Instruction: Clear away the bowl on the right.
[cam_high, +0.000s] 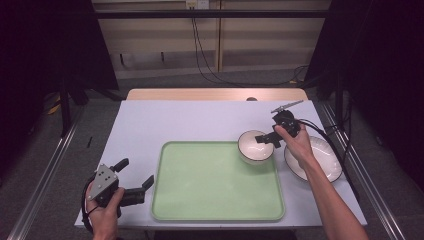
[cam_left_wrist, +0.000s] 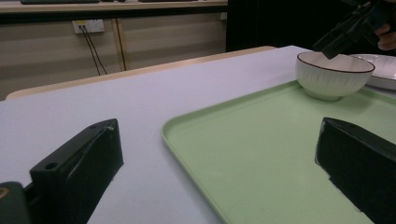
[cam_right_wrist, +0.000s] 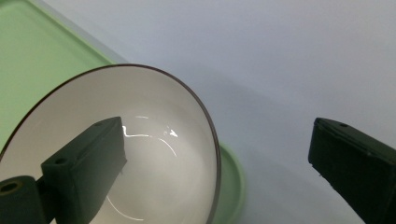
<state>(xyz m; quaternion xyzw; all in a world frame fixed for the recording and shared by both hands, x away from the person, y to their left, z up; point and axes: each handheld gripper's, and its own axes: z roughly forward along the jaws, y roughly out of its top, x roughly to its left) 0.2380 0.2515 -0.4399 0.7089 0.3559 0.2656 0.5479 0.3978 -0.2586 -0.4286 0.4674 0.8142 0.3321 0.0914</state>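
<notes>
A white bowl (cam_high: 252, 147) with a dark rim stands on the far right corner of a pale green tray (cam_high: 210, 185). My right gripper (cam_high: 262, 140) is open at the bowl's right edge. In the right gripper view one jaw is inside the bowl (cam_right_wrist: 154, 154) and the other outside over the table, the rim between them with a gap on each side. My left gripper (cam_high: 136, 172) is open near the table's front left, beside the tray, nothing between its jaws. The left gripper view looks across the tray (cam_left_wrist: 261, 154) to the bowl (cam_left_wrist: 334, 74) and the right gripper (cam_left_wrist: 343, 39).
A white plate (cam_high: 325, 160) lies on the white table (cam_high: 175, 120) just right of the tray, under my right hand. The tray's own surface is bare apart from the bowl. Cables hang down the wall behind the table.
</notes>
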